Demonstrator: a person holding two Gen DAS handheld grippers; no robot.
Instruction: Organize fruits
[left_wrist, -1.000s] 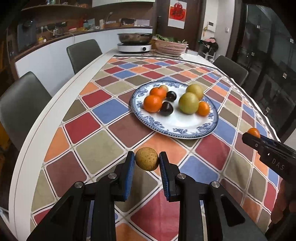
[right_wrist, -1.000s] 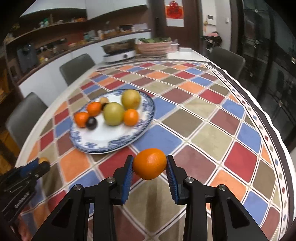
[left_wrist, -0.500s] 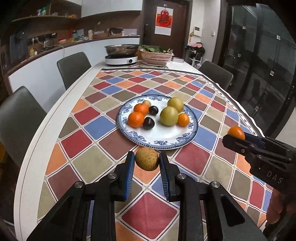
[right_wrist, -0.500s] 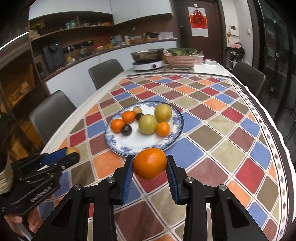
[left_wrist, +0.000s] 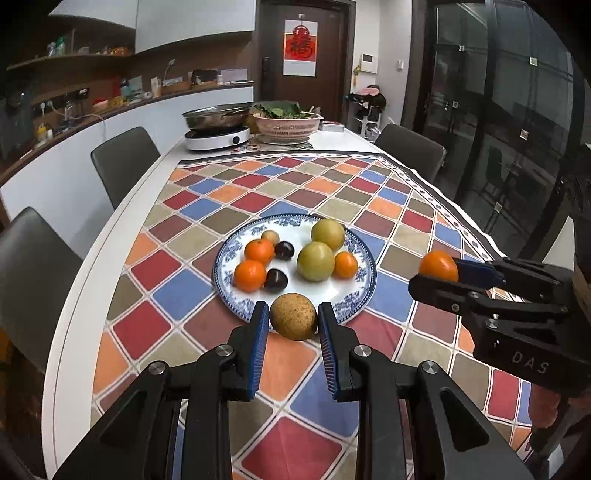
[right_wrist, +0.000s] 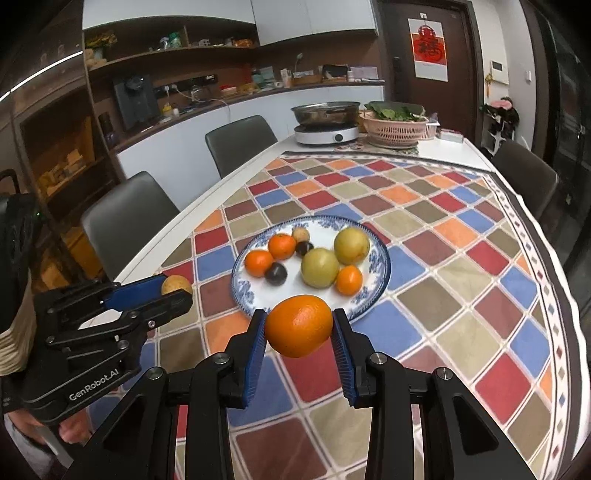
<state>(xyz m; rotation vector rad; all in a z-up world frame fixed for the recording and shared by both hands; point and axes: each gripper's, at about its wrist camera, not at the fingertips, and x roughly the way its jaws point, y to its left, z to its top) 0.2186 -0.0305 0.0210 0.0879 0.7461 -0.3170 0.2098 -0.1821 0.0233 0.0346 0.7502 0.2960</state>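
Observation:
My left gripper (left_wrist: 292, 321) is shut on a round brown fruit (left_wrist: 293, 316), held in the air above the table just before the near rim of the blue-and-white plate (left_wrist: 354, 301). My right gripper (right_wrist: 298, 326) is shut on an orange (right_wrist: 298, 325), also held high on the near side of the plate (right_wrist: 384, 275). The plate holds several fruits: oranges (left_wrist: 250, 275), two yellow-green ones (left_wrist: 316, 261), two dark plums (left_wrist: 276, 279) and a small brown one. The right gripper shows in the left wrist view (left_wrist: 437, 273), and the left gripper in the right wrist view (right_wrist: 173, 290).
The table has a chequered cloth (left_wrist: 236, 192). At its far end stand an induction cooker with a pan (left_wrist: 218, 138) and a pink basket of greens (left_wrist: 286, 125). Grey chairs (left_wrist: 123, 162) line the left side and one stands at the far right (left_wrist: 410, 149).
Both grippers have risen and drawn back from the plate with their fruits held. The plate looks smaller and farther than before, and more of the room shows.

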